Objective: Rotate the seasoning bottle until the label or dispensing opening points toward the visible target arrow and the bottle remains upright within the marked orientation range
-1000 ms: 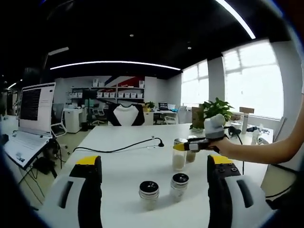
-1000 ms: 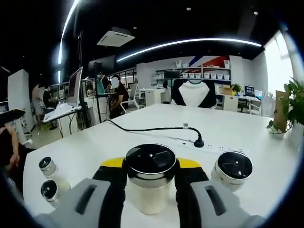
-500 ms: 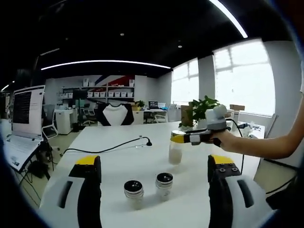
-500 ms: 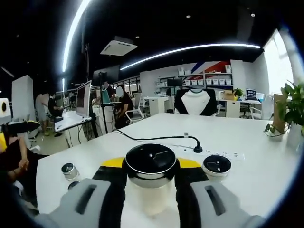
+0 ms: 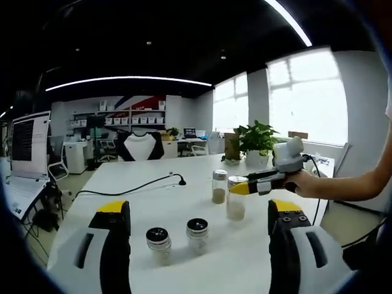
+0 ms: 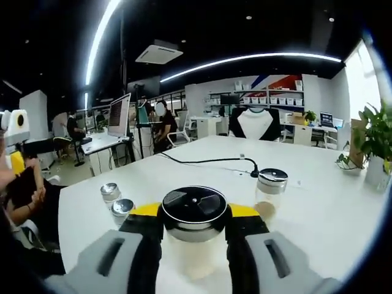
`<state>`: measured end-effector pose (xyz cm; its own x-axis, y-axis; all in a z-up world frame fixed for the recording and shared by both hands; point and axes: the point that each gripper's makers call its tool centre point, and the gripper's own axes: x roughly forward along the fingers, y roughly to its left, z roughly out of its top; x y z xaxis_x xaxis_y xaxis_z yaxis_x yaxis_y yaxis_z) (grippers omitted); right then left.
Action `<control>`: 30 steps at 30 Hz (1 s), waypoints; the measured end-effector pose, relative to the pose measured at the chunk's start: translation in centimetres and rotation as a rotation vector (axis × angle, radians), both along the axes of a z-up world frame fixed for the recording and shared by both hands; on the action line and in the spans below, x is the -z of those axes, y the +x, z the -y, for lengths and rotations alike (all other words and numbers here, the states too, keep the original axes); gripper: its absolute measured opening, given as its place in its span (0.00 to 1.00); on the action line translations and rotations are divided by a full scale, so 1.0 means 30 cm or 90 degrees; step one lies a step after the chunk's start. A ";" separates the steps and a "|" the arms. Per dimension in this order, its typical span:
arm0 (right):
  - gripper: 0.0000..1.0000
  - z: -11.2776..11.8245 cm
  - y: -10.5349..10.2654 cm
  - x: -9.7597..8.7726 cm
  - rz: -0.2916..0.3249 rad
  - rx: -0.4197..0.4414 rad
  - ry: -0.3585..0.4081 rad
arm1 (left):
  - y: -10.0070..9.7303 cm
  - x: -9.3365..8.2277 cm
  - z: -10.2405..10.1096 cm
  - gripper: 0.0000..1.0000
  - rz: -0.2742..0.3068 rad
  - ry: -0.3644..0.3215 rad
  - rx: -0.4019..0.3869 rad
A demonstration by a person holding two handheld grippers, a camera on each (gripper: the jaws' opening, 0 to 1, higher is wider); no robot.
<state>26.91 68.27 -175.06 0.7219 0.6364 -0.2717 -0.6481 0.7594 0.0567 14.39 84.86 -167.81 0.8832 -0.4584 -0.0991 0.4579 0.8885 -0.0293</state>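
My right gripper is shut on a seasoning bottle with a black lid and pale contents, which stays upright between the jaws. In the left gripper view this bottle is at right of centre, held by the right gripper in a person's hand. A second bottle with a grey lid stands just beyond it on the white table. My left gripper is open, low over the table's near side.
Two small black-capped jars stand on the table between my left jaws, also seen as jars left of the held bottle. A black cable crosses the far table. A potted plant stands at the far corner, with a laptop at the left.
The right gripper has carried the bottle away from the grey-lidded bottle, which now stands apart from it. Both views have swung, so the small jars sit further left.
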 end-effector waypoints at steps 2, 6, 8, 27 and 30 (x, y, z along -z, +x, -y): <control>0.37 0.005 -0.025 0.008 -0.008 0.001 0.007 | -0.003 -0.008 0.015 0.99 0.004 -0.006 0.003; 0.37 -0.002 -0.086 0.011 -0.019 -0.010 0.018 | -0.009 -0.008 0.052 0.98 0.006 -0.003 0.020; 0.37 -0.004 -0.111 0.006 -0.019 -0.016 0.017 | -0.015 0.003 0.069 0.98 0.004 0.011 0.030; 0.37 -0.049 -0.266 -0.160 0.024 -0.093 0.039 | -0.047 0.043 0.118 0.98 -0.020 0.014 0.080; 0.37 -0.057 -0.277 -0.186 0.027 -0.100 0.053 | -0.045 0.037 0.128 0.98 -0.017 0.008 0.088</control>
